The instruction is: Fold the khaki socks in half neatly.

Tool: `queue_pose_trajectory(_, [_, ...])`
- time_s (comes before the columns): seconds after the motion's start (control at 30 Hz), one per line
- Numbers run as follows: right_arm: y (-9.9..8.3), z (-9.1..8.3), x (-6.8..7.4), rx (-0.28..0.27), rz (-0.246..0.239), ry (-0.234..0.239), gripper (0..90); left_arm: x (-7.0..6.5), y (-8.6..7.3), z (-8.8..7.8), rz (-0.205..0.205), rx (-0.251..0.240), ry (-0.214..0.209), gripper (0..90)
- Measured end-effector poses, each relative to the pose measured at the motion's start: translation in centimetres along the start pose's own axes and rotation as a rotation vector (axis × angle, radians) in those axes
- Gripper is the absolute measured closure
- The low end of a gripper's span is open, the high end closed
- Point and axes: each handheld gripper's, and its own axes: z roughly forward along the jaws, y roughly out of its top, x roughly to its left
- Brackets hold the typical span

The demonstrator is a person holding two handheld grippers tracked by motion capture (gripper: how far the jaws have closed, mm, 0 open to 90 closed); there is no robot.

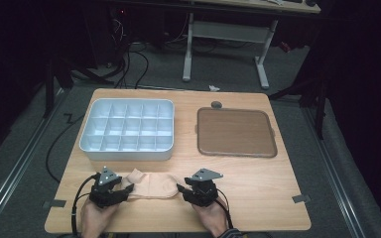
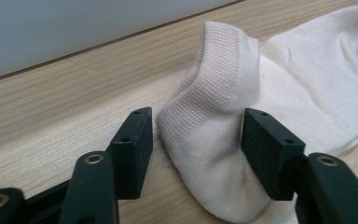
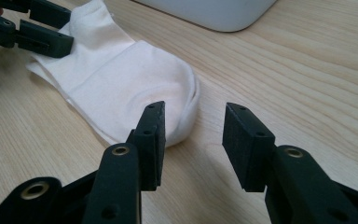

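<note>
step in hand: gripping the sock (image 1: 151, 184), which lies flat just in front of the divided box (image 1: 127, 130). my left gripper (image 2: 196, 135) straddles the cuff, jaws spread, pads seemingly not yet pressing. my right gripper (image 3: 192, 133) waits spread beside the toe. next: pinch the cuff, then bring the right onto the toe.

In the left gripper view, the sock (image 2: 242, 116) runs off the right and bottom edges, and its lower cuff is hidden behind the right jaw. The organiser tray (image 2: 74, 28) is cut by the top edge. In the high view, the person's hands (image 1: 96, 218) are cut at the near edge.
</note>
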Motion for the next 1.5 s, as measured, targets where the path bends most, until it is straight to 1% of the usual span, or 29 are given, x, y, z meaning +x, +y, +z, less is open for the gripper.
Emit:
queue_pose_trajectory(0.03, [0.0, 0.2, 0.1, 0.004, 0.008, 0.001, 59.5, 0.0, 0.0, 0.0, 0.003, 0.000, 0.000, 45.4])
queue_pose_trajectory(0.13, [0.2, 0.7, 0.2, 0.014, 0.007, 0.002, 60.1, -0.1, 0.0, 0.0, 0.006, -0.001, 0.000, 47.9])
queue_pose_trajectory(0.23, [0.2, 1.1, 0.3, 0.028, 0.015, -0.004, 62.6, -0.1, 0.0, 0.0, 0.013, -0.003, 0.003, 50.2])
queue_pose_trajectory(0.43, [0.2, 1.6, 0.2, 0.061, 0.011, -0.013, 70.6, -0.2, 0.1, 0.0, 0.009, -0.002, -0.006, 56.8])
queue_pose_trajectory(0.53, [0.1, 1.8, 0.2, 0.078, 0.011, -0.007, 75.3, -0.3, 0.1, 0.0, 0.009, -0.002, -0.015, 61.1])
queue_pose_trajectory(0.7, [0.1, 1.9, 0.3, 0.085, 0.007, 0.008, 81.8, -0.4, 0.1, 0.0, 0.005, -0.004, -0.034, 68.6])
queue_pose_trajectory(0.83, [0.2, 1.9, 0.4, 0.084, 0.001, 0.009, 85.7, -0.5, 0.1, 0.0, 0.006, -0.006, -0.041, 74.4])
queue_pose_trajectory(1.0, [0.2, 1.9, 0.5, 0.079, -0.005, 0.001, 86.6, -0.4, 0.3, -0.1, -0.011, -0.017, -0.055, 77.1])
queue_pose_trajectory(1.13, [0.2, 1.5, 0.5, 0.066, -0.006, -0.002, 86.8, -0.6, 0.7, -0.4, -0.009, -0.034, -0.062, 77.6])
queue_pose_trajectory(1.27, [0.3, 1.0, 0.3, 0.054, -0.005, -0.007, 86.9, -0.9, 1.1, -0.4, -0.002, -0.040, -0.071, 77.9])
queue_pose_trajectory(1.5, [0.2, 0.1, 0.0, 0.042, -0.001, -0.016, 87.0, -1.6, 1.7, -0.5, -0.012, -0.058, -0.103, 78.1])
